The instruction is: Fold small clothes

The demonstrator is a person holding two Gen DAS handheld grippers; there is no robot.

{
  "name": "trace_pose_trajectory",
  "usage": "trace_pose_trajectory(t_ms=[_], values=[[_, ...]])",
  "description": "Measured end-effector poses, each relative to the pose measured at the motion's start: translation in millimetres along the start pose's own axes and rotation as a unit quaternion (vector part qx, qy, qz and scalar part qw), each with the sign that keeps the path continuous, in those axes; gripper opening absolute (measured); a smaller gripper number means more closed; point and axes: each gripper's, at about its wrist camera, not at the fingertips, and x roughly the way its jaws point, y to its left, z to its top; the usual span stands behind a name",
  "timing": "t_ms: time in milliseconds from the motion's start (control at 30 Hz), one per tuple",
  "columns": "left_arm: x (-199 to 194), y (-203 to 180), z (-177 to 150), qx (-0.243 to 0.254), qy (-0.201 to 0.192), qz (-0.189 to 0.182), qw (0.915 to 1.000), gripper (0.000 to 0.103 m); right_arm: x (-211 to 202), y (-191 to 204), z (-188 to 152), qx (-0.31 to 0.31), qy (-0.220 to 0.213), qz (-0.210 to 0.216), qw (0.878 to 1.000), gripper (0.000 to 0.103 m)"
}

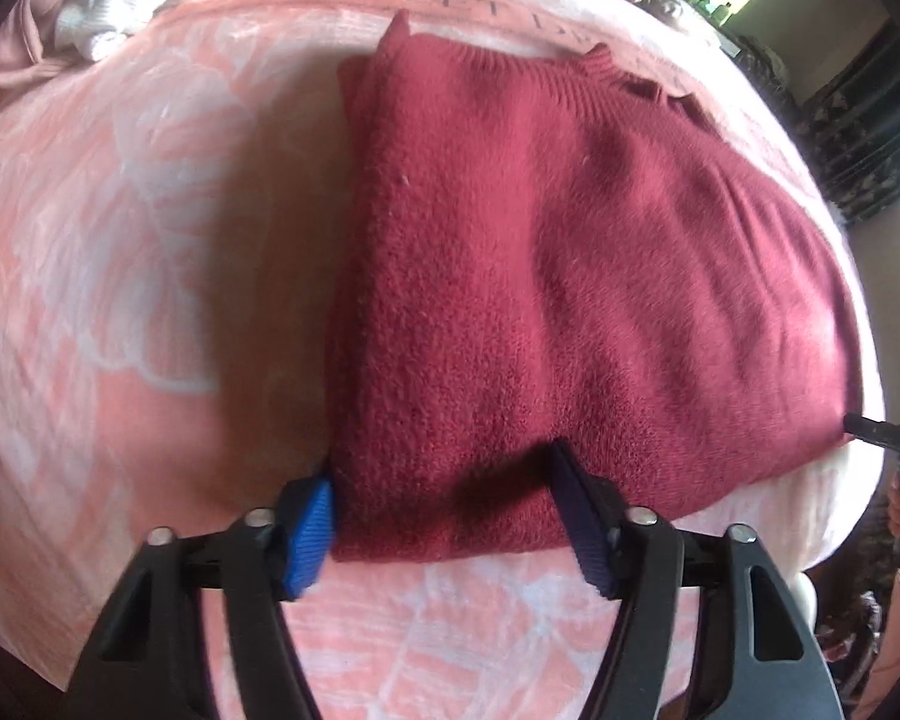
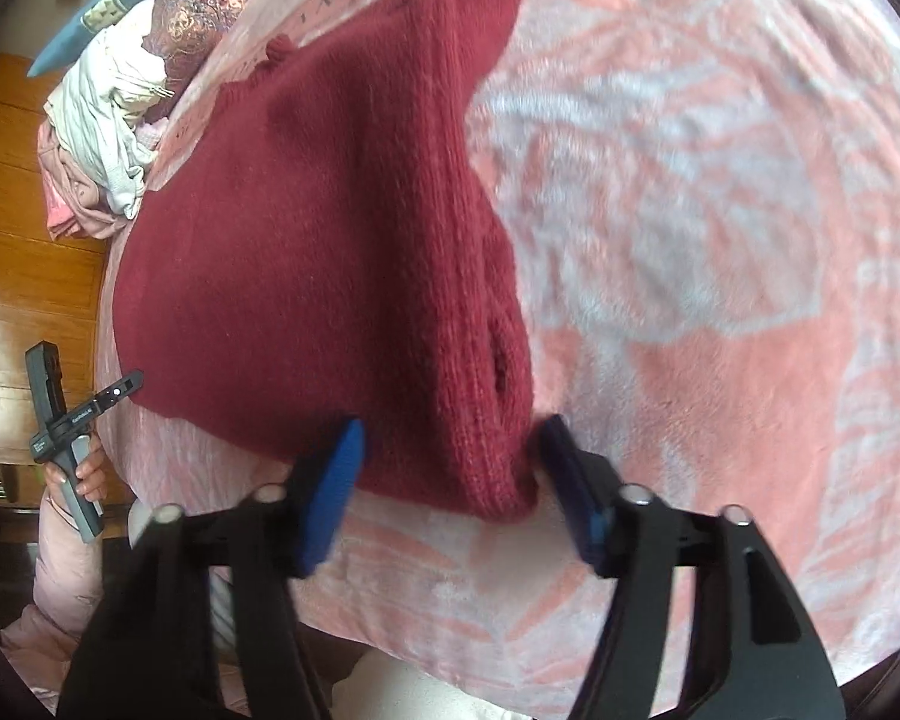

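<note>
A dark red knitted sweater (image 1: 570,276) lies folded on a pink blanket (image 1: 120,240), its ribbed edge toward the far side. My left gripper (image 1: 450,522) stands open over the sweater's near left corner, with the blue pads (image 1: 309,531) on either side of the cloth and not pressing it. In the right wrist view the same sweater (image 2: 306,228) fills the left half. My right gripper (image 2: 450,492) is open around its near right corner, which bunches between the pads. A tip of the right gripper (image 1: 870,429) shows at the sweater's far right edge.
A heap of white and pink clothes (image 2: 102,120) sits at the blanket's far left, also visible as clothes (image 1: 108,6) in the left wrist view. A wooden cabinet (image 2: 24,264) stands beside the bed. A hand (image 2: 87,471) holds the left gripper's handle.
</note>
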Motion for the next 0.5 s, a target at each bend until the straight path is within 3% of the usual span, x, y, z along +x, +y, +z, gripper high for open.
trace_pose_trajectory(t_ms=[67,100,133,267,400,500], values=[[1,1,0,-0.011,0.005,0.004,0.9999,0.037,-4,-4,-2,0.014,0.003,0.015,1.000,0.018],[0,3,2,-0.019,0.008,-0.001,0.9998,0.031,-8,-5,-2,0.027,0.006,0.037,0.999,0.017],[-5,8,3,-0.033,0.012,-0.011,0.9993,0.017,-14,-5,-3,0.032,0.008,0.048,0.998,0.016],[-28,12,2,-0.046,0.006,-0.036,0.9983,0.013,-42,6,-4,0.016,0.002,0.059,0.998,0.014],[-42,9,-6,-0.026,-0.003,-0.032,0.9992,0.013,-49,11,-8,-0.009,0.000,0.019,1.000,0.013],[-25,10,-8,-0.022,0.006,-0.011,0.9997,0.013,-31,7,-10,-0.012,0.006,-0.010,1.000,0.013]])
